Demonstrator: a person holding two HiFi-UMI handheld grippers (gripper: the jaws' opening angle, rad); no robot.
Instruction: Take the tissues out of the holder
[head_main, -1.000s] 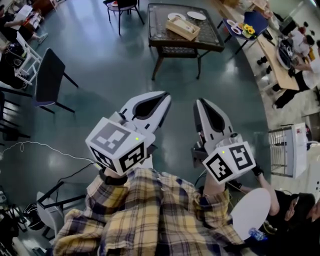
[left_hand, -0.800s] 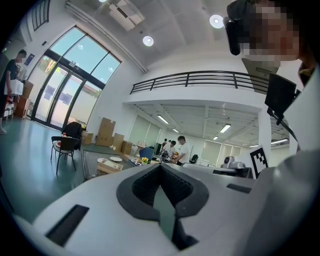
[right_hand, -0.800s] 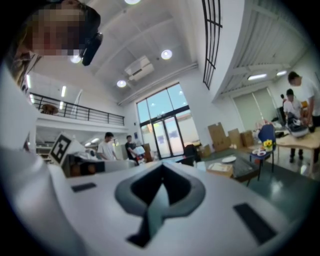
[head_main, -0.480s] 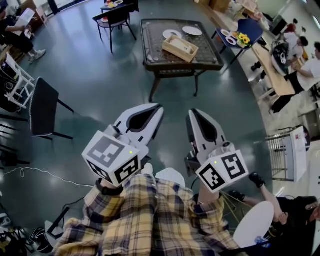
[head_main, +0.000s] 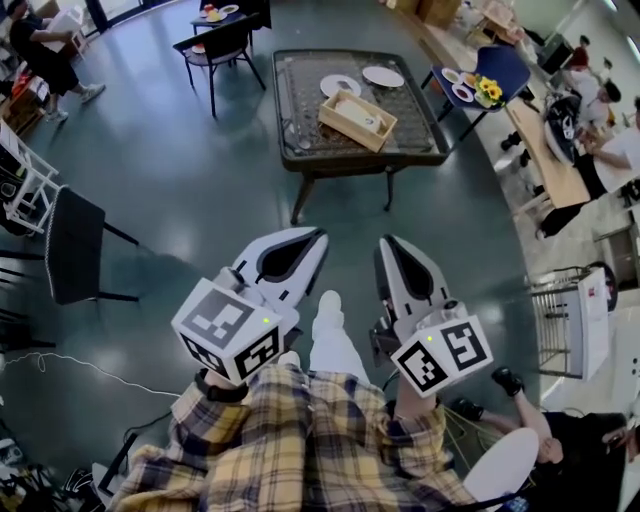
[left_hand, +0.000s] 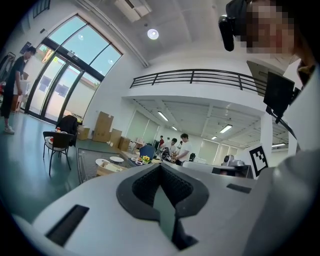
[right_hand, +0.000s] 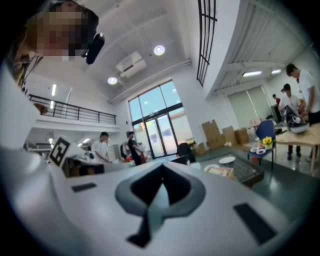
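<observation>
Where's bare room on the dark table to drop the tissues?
The table looks bare on its right side, between the wooden holder and the right edge, and at the far-left corner. Mid-table is crowded: two plates sit close behind the holder.

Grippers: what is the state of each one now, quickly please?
Left gripper: closed, holding nothing.
Right gripper: closed, holding nothing.

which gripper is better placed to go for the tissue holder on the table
Right, barely: the right gripper sits slightly nearer the holder than the left gripper; both shut, empty, far off.
</observation>
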